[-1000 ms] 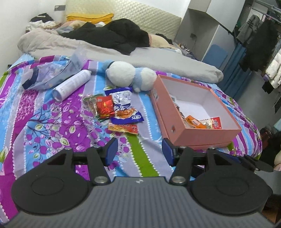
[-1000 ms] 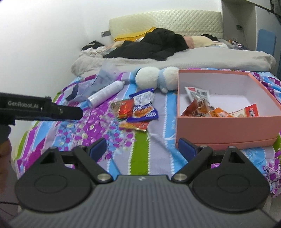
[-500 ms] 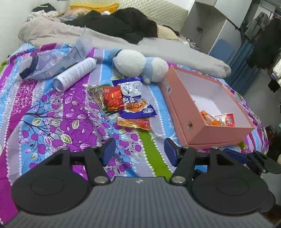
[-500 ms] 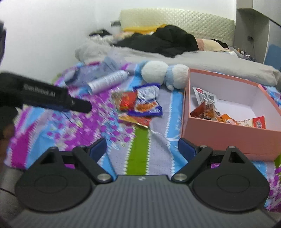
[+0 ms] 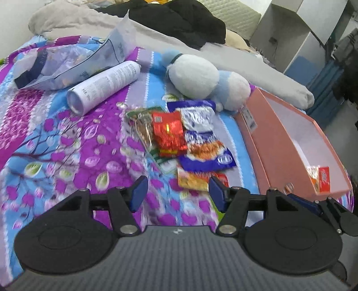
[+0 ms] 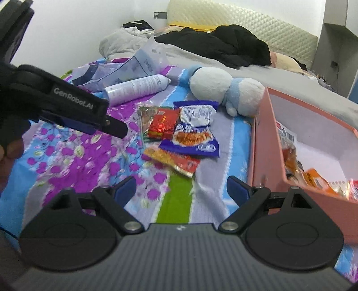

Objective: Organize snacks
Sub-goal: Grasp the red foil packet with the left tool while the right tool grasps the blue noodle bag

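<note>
Nearest in the left wrist view, the left tool (image 5: 177, 193) hangs over the flowered bedspread (image 5: 67, 143) with its blue pads spread and nothing between them; the log of its jaws aside, the gap frames the near end of an orange-and-red snack packet (image 5: 197, 180), which lies flat on the cover. In the right wrist view the right tool (image 6: 181, 190) is spread wider still, empty too, above a green stripe of the bedspread; the left tool shows there from the side at the left edge, gripped by a hand (image 6: 10, 147).

Just beyond the orange packet the snacks lie in a small overlapping heap — a blue-and-white snack bag (image 5: 202, 143) on the right, a shiny red packet (image 5: 169, 132) beside it to the left, and a green-edged clear packet (image 5: 143, 125) partly under the red one. To the right of the heap stands the pink cardboard box (image 5: 264, 143), open-topped, its near wall close to the blue bag but apart from it; several orange and red packets (image 6: 313, 176) lie inside at its near end.

Farther off, a white-and-blue plush toy (image 5: 201, 78) lies touching the box's far corner; left of it lies a white spray can (image 5: 105, 85) on its side, with a crumpled clear plastic bag (image 5: 73, 62) behind it; beyond them — a grey quilt (image 5: 235, 58) and dark clothes (image 5: 179, 20).
</note>
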`<state>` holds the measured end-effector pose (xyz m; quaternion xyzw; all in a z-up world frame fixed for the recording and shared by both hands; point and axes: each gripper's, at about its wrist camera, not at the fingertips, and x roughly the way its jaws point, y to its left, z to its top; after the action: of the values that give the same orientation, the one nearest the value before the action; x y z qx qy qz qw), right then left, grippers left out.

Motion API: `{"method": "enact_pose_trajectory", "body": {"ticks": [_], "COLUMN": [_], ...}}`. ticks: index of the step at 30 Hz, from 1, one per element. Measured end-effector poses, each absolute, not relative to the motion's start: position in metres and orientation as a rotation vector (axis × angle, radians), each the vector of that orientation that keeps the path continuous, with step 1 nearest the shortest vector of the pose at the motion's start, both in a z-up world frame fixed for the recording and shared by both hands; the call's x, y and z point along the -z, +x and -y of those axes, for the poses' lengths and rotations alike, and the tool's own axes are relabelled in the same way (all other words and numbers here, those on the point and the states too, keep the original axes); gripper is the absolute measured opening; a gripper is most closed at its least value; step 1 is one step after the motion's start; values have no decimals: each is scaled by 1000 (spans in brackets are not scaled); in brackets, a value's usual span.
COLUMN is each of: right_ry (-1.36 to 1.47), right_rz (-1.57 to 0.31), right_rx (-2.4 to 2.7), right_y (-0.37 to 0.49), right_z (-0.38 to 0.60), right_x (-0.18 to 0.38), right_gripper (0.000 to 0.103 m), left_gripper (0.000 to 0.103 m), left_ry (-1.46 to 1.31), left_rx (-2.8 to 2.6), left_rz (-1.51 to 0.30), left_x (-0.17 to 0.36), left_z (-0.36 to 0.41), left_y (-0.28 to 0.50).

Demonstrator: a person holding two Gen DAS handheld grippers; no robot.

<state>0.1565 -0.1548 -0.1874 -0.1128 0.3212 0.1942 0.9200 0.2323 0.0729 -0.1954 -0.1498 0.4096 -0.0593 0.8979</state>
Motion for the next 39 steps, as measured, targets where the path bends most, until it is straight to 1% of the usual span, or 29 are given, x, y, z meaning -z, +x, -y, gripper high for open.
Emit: {"method": "enact_pose_trajectory", "body": {"ticks": [9,12,14,21,25,29,34,35,37,38,39], "right_ry": [-239,-238,-232,-283,-251,-234,-238,-241,-246,-241,-239], "right_rz": [-590,-604,-604,-640,-661,-701,-701,-699,-698,-700,-703], "right_rx": [-386,-380,-392,-397,-383,-416,-446,-448,-448,-448,-447], "right_y": [218,241,252,286,303,315,316,315,313,313,312], "right_z": [134,128,124,114,116,115,112,112,111,112,113], "right_x": [209,219,222,243,253,261,263,262,261,259,258], "right_gripper": [89,89,90,90,90,91,91,90,84,75,71], "left_gripper": [67,68,73,73,70,62,58,58,56,56,56], "left_ry": [-353,-349,-334,-275,-272,-262,-242,-243,-251,-257,-262], "left_rx": [137,134,131,167,174,174,188,187,183,180,174], "left_rz": [-825,-855,-869,-919,-942,-940,-926,-923,-917,-913,-908], "left_x": [218,228,233,254,265,272,271,271,269,268,266], "left_z": [-73,-70,-69,-62,-62,-60,-57,-57,-59,-60,-61], "left_y": [303,328,339,368,375,376,375,374,373,371,370]}}
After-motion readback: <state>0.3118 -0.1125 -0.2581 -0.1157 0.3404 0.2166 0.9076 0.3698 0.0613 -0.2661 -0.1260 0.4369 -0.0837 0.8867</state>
